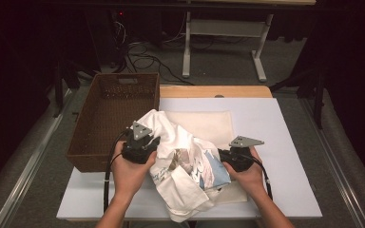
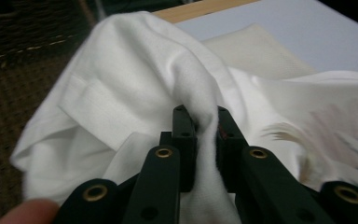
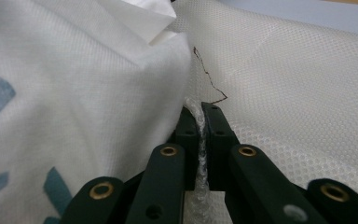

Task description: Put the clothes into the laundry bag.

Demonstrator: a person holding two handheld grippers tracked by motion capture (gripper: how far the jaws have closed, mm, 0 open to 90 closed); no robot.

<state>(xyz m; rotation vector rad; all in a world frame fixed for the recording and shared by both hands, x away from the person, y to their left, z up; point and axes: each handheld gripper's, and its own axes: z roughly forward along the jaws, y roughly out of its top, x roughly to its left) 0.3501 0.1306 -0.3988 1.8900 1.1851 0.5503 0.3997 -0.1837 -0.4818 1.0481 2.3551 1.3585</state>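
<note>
The white T-shirt is lying bunched on the bench between both hands, the left tongs pinching its fold, the right tongs clamping the mesh bag beneath.

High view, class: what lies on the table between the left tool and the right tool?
A crumpled white T-shirt with a blue print spans the stretch between the left tool and the right tool, over a cream mesh sheet. The high view shows it.
</note>
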